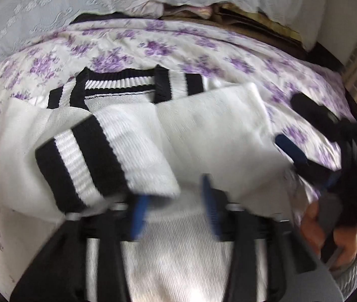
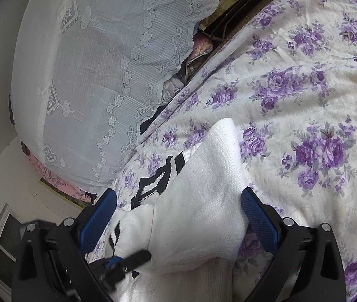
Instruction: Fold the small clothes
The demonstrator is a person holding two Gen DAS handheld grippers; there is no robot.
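Purple-flowered bedsheet (image 2: 304, 95) under white knit sweater with black-striped collar and cuffs (image 1: 203, 125), both sleeves folded across body, striped cuff near-left. Left gripper (image 1: 173, 201) blurred, fingers spread over near hem. Right gripper (image 2: 178, 216) agape, straddling folded white sleeve.
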